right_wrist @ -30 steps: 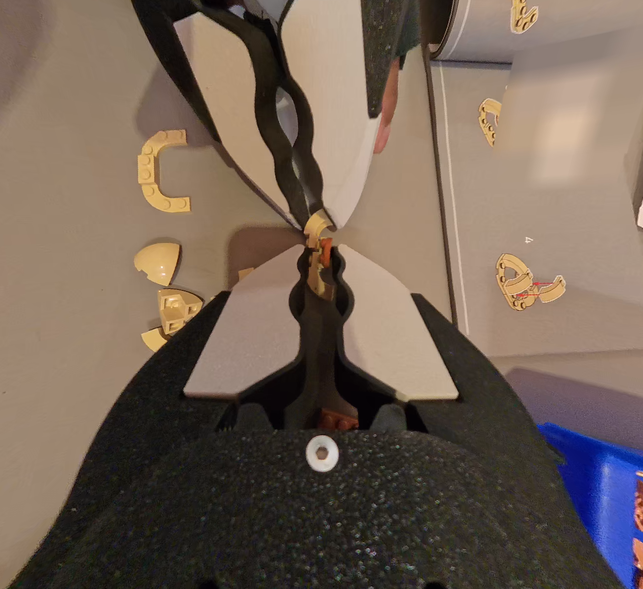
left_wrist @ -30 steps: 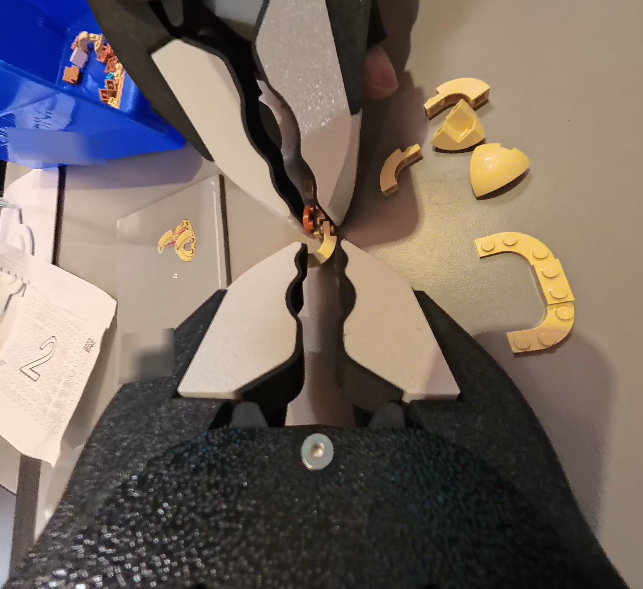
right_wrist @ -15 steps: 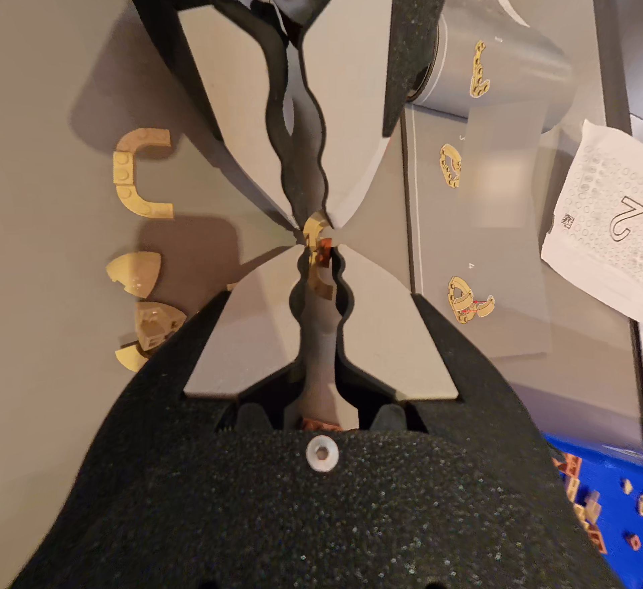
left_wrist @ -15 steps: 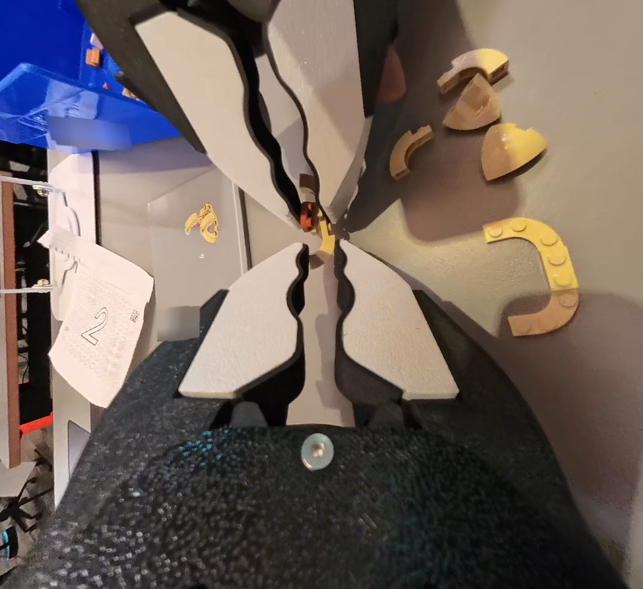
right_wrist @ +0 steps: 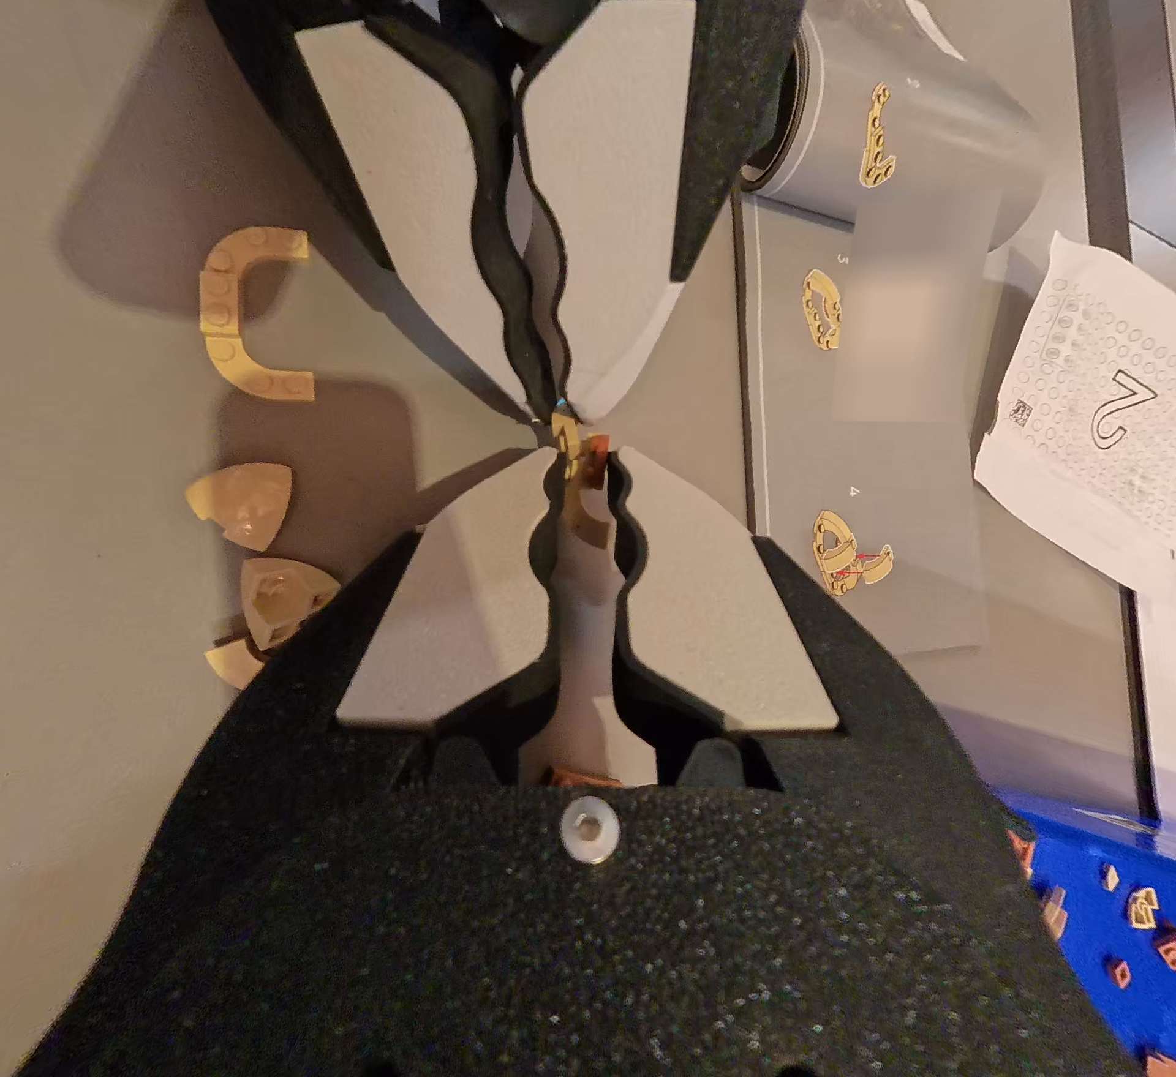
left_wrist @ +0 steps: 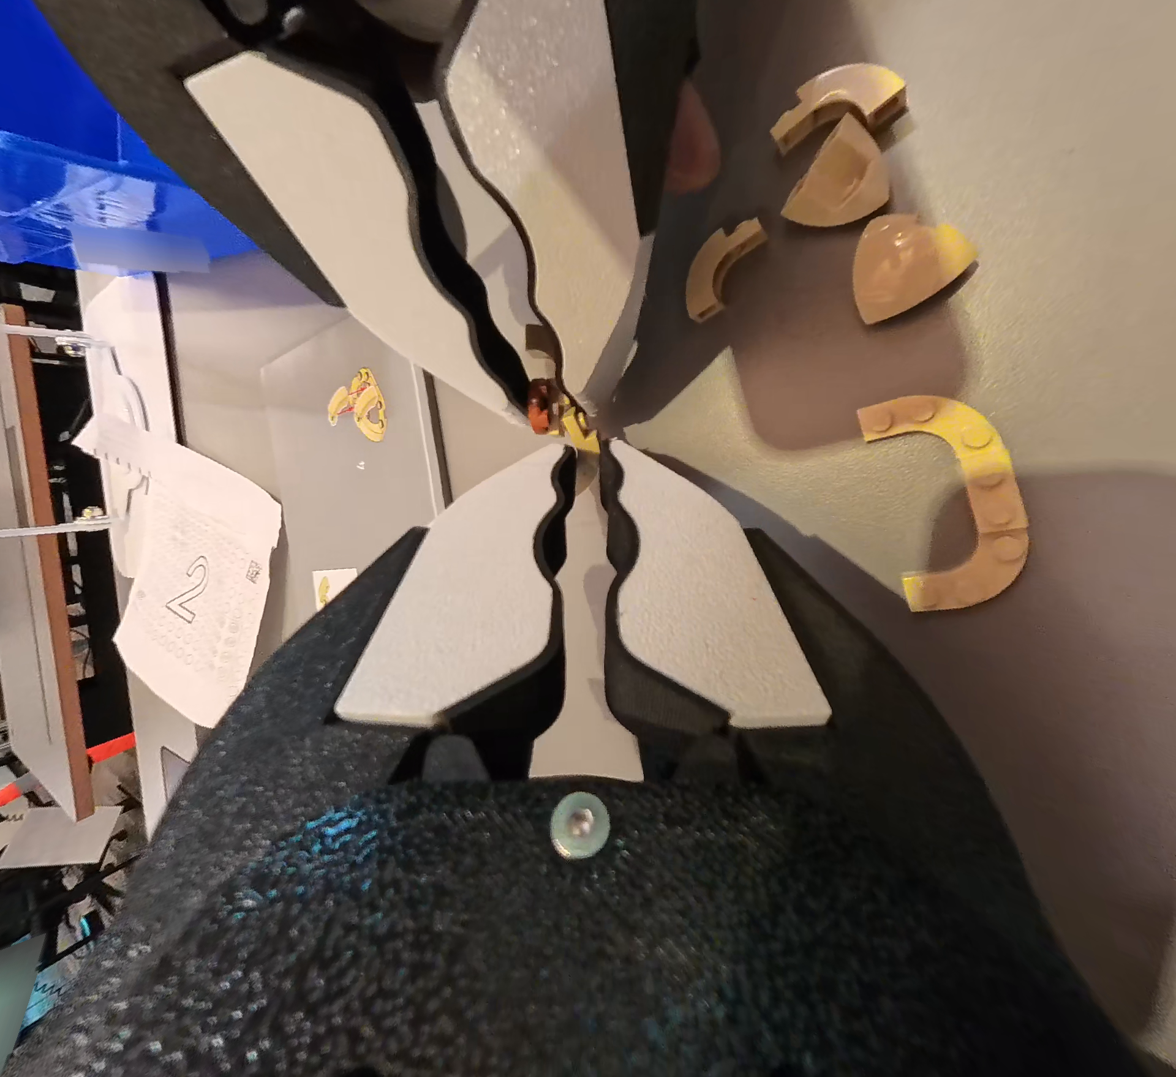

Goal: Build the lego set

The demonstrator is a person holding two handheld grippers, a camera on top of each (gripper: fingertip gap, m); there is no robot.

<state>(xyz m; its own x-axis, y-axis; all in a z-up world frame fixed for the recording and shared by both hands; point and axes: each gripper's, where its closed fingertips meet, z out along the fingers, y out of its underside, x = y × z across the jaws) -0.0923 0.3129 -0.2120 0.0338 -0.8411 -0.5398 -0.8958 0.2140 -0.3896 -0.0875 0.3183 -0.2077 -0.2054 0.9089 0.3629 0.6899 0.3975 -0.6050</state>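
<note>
My left gripper (left_wrist: 588, 451) is shut on a small tan lego piece (left_wrist: 580, 431). My right gripper (right_wrist: 582, 464) is shut on a small sub-assembly of a tan arch (right_wrist: 576, 512) with a brown piece (right_wrist: 598, 461). The two grippers meet tip to tip above the grey table, and the held pieces touch. In the left wrist view the right gripper (left_wrist: 553, 397) comes in from the top with the brown piece (left_wrist: 541, 404). In the right wrist view the left gripper (right_wrist: 555, 410) comes in from the top with its tan piece (right_wrist: 565, 432).
Loose tan parts lie on the table: a U-shaped plate (left_wrist: 973, 512) (right_wrist: 248, 315), two dome quarters (left_wrist: 903, 264) (left_wrist: 833, 181), and two arches (left_wrist: 840, 98) (left_wrist: 719, 270). An open instruction booklet (right_wrist: 891, 474), a white numbered bag (right_wrist: 1094, 397) and a blue parts bin (right_wrist: 1113, 919) lie to one side. Both grippers' tips are close together, under 4 cm apart. Left tips and right tips are each some 9 cm from the U-shaped plate (left_wrist: 973, 512). The right camera catches it too, in the right wrist view (right_wrist: 235, 292).
Both grippers have risen from the table together, still tip to tip with their pieces. More of the booklet, bag and bin shows now.
</note>
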